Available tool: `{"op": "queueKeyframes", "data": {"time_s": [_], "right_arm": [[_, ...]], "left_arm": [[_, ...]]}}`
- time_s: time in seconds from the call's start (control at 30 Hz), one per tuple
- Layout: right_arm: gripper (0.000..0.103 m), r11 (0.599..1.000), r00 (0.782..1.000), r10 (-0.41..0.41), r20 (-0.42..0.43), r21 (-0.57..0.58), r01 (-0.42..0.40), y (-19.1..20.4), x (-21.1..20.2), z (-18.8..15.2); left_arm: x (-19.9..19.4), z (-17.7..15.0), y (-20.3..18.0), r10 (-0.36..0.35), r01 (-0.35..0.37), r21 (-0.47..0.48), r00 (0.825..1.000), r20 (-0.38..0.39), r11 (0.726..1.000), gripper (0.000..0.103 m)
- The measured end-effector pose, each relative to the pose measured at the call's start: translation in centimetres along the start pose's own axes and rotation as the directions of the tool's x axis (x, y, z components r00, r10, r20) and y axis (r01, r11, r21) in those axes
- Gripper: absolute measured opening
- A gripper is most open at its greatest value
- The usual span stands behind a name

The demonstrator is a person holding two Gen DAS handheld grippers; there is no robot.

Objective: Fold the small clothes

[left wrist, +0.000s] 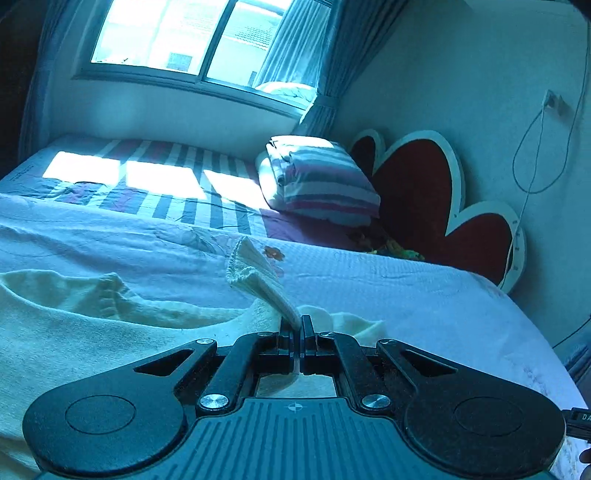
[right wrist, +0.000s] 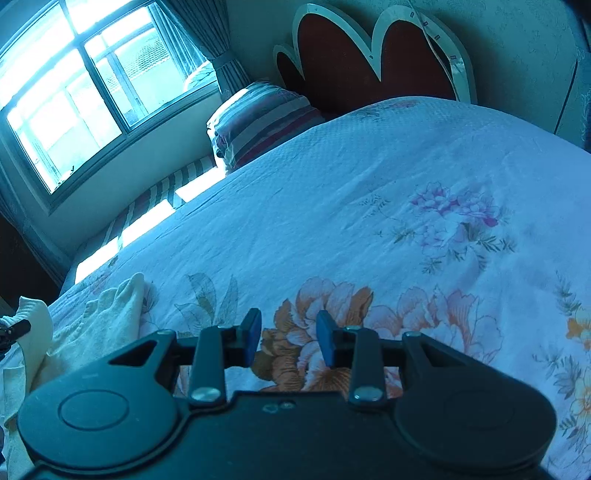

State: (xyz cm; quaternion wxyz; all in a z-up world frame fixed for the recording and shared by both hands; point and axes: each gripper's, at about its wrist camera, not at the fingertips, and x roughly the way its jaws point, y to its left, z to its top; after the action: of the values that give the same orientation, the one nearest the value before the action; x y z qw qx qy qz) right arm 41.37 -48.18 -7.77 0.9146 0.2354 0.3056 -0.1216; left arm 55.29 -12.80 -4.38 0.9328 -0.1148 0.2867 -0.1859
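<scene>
Left fingers [left wrist: 297, 325] clamp a cream sleeve cuff [left wrist: 255, 273]; right fingers [right wrist: 288, 339] gape empty; garment's body cut off.

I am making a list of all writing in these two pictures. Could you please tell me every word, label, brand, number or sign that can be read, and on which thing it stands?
"DA": white letters, cut off by the picture's edge, on a small black part beside the left tool.
Crosshair sign, no letters: on the left tool's ribbed body.
Small dark marks on the headboard's white rim: too small to read.
Nothing else readable.
</scene>
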Motion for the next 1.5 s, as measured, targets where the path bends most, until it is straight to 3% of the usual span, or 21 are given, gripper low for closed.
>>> {"op": "queueKeyframes", "data": {"time_s": [0.3,0.43,0.47,0.5,0.57,0.63,0.7,0.77,0.87,1.0,1.13,1.2,1.27,1.5], "right_arm": [[0.034,0.999,1.000,-0.003,-0.028,0.041,0.005,-4.2,0.0,-0.5],[0.034,0.999,0.999,0.001,-0.037,0.049,0.001,-4.8,-0.3,-0.7],[0.034,0.999,0.999,0.002,-0.037,0.049,0.000,-4.8,-0.4,-0.8],[0.034,0.999,0.999,0.002,-0.038,0.050,0.000,-4.9,-0.5,-0.7],[0.034,0.998,0.999,0.005,-0.038,0.058,-0.003,-4.7,-0.6,-0.7],[0.034,0.997,0.999,0.021,-0.035,0.068,-0.018,-4.3,-0.6,-0.6],[0.034,0.996,0.998,0.052,-0.033,0.079,-0.049,-3.3,-0.4,-0.3],[0.034,0.991,0.994,0.109,-0.033,0.081,-0.106,-1.6,0.1,-0.1],[0.034,0.980,0.980,0.195,-0.037,0.051,-0.193,2.2,1.1,-0.3],[0.033,0.954,0.950,0.300,-0.081,0.019,-0.300,7.7,3.2,-1.4],[0.035,0.932,0.924,0.361,-0.127,0.027,-0.360,11.8,5.3,-2.5],[0.035,0.922,0.912,0.386,-0.137,0.050,-0.383,13.1,6.2,-2.8],[0.035,0.919,0.907,0.392,-0.154,0.098,-0.381,13.9,7.4,-2.8],[0.031,0.931,0.915,0.345,-0.209,0.202,-0.305,15.0,10.5,-3.2]], "left_arm": [[2.5,-2.3,-6.0,-0.014,0.023,0.129,0.998,-0.068,0.991,0.002],[4.2,-3.6,-7.7,-0.036,0.069,0.175,0.982,-0.183,0.982,0.003],[4.5,-3.9,-8.3,-0.068,0.106,0.180,0.976,-0.209,0.978,0.022],[4.1,-4.2,-8.4,-0.105,0.143,0.176,0.972,-0.211,0.974,0.053],[2.1,-4.3,-8.0,-0.141,0.164,0.158,0.979,-0.147,0.974,0.076],[-0.7,-4.1,-6.4,-0.115,0.127,0.145,0.990,-0.086,0.981,0.076],[-3.7,-4.1,-2.9,-0.022,0.025,0.111,0.999,-0.032,0.994,0.076],[-6.7,-4.7,1.4,0.086,-0.086,0.070,0.996,0.004,0.994,0.076],[-11.0,-6.0,8.1,0.283,-0.284,0.023,0.958,0.034,0.959,0.076],[-13.4,-7.1,14.3,0.405,-0.405,-0.005,0.914,0.003,0.914,0.072],[-12.3,-6.8,17.2,0.433,-0.433,-0.007,0.901,-0.023,0.901,0.070],[-11.3,-6.9,18.2,0.440,-0.440,0.003,0.897,-0.049,0.898,0.059],[-10.9,-6.9,18.9,0.424,-0.424,0.007,0.904,-0.055,0.906,0.059],[-10.3,-6.9,19.6,0.392,-0.392,0.010,0.917,-0.069,0.920,0.059]]}}
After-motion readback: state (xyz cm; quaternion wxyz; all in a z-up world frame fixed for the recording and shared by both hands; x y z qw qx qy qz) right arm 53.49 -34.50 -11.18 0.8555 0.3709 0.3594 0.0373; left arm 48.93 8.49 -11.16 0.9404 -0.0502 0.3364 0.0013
